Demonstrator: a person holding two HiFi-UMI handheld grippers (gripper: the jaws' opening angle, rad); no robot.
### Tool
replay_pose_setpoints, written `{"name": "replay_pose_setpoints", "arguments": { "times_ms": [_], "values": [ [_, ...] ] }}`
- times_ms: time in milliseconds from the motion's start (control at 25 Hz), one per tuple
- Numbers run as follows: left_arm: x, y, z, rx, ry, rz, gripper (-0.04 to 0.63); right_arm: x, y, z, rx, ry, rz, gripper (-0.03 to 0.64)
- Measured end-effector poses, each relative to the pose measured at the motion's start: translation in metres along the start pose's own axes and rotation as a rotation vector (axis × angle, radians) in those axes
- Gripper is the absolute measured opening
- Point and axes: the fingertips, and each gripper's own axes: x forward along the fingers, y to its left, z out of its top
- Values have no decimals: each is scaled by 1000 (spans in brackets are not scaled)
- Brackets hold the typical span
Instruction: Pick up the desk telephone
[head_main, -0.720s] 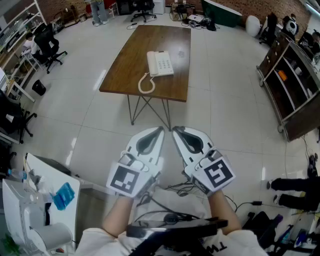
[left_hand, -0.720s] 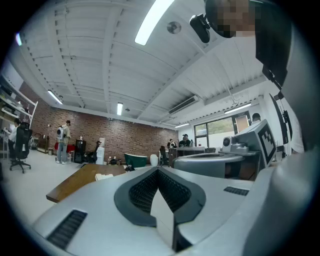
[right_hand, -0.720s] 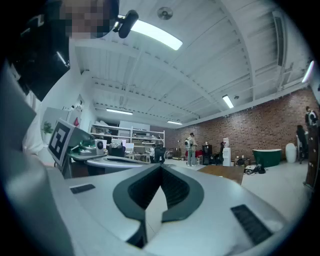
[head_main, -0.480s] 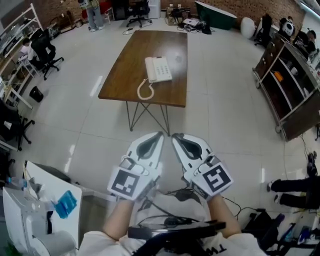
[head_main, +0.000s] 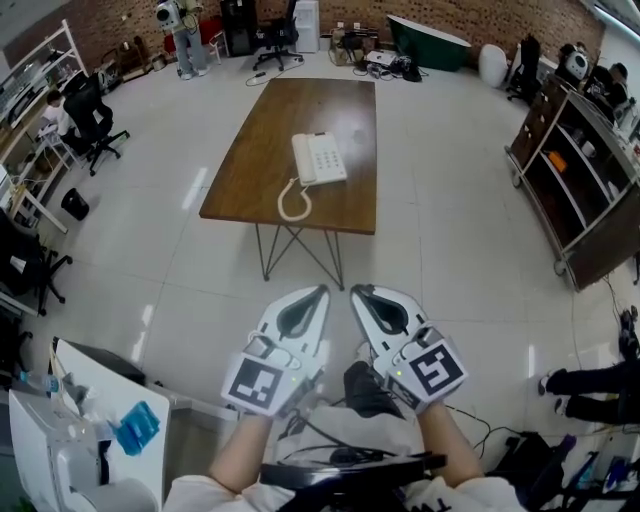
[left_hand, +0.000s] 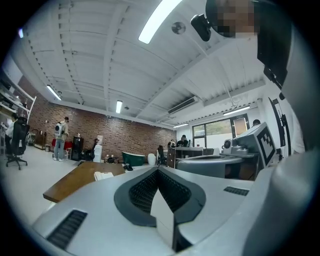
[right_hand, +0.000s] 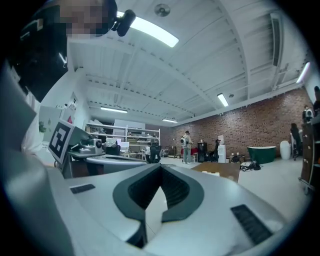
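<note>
A white desk telephone (head_main: 319, 157) with a coiled cord (head_main: 294, 203) lies on a brown wooden table (head_main: 270, 120) well ahead of me in the head view. In the left gripper view the telephone (left_hand: 103, 175) shows small on the table (left_hand: 75, 179); in the right gripper view it (right_hand: 213, 173) is a small pale shape on the table (right_hand: 227, 171). My left gripper (head_main: 321, 290) and right gripper (head_main: 354, 289) are held side by side close to my body, far short of the table. Both are shut with nothing between the jaws.
White tiled floor lies between me and the table. A dark shelf unit (head_main: 580, 170) stands at the right, office chairs (head_main: 90, 100) at the left, a white bench (head_main: 60, 440) with a blue item at the near left. A person (head_main: 185, 25) stands at the far end.
The view has shifted slightly; the table and telephone sit a little lower in the head view. Both grippers stay side by side and shut.
</note>
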Motion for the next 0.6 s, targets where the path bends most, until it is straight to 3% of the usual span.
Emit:
{"name": "replay_pose_setpoints", "arguments": {
  "times_ms": [600],
  "values": [
    [61,51,-13,-5,24,47,5,59,-56,4,31,-16,44,0]
  ]
}}
